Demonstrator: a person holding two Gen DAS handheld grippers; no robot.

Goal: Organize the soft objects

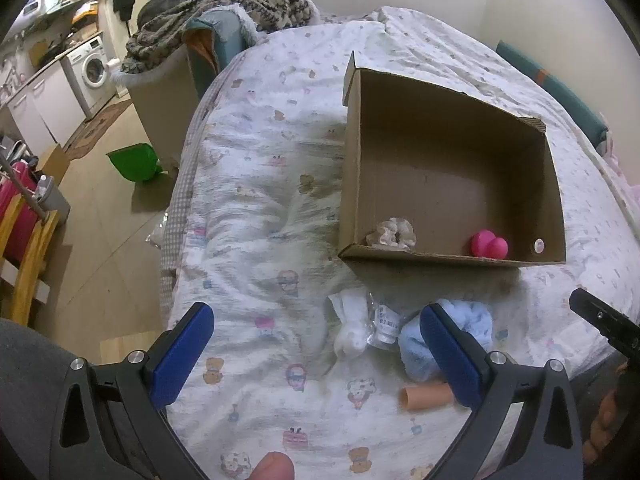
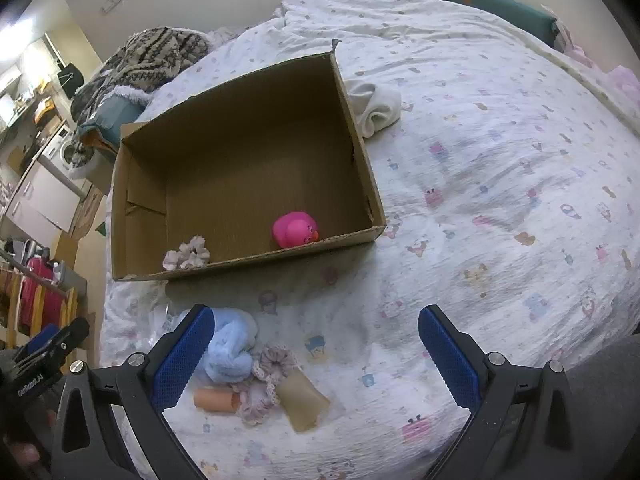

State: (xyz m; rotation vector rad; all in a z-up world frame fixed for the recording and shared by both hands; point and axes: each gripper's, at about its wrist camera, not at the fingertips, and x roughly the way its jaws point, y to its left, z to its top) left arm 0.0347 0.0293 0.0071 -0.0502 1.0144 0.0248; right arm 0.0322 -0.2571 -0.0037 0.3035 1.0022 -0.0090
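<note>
An open cardboard box (image 1: 456, 258) (image 2: 248, 262) lies on the bed and holds a pale scrunchie (image 1: 391, 233) (image 2: 187, 255) and a pink rubber toy (image 1: 489, 243) (image 2: 295, 229). In front of it lie a light blue fluffy cloth (image 1: 476, 320) (image 2: 232, 354), a white sock (image 1: 351, 328), a plastic packet (image 1: 383, 326), an orange tube (image 1: 426, 397) (image 2: 215, 399), a lilac scrunchie (image 2: 267, 372) and a tan roll (image 2: 303, 402). My left gripper (image 1: 316, 352) is open and empty above these. My right gripper (image 2: 316, 354) is open and empty, to the right of the pile.
A rolled white cloth (image 2: 374, 108) lies behind the box's right wall. A patterned blanket (image 1: 216, 12) is heaped at the bed's far left. The bed edge (image 1: 176, 216) drops to a floor with a green bag (image 1: 134, 162) and a wooden rack (image 1: 28, 248).
</note>
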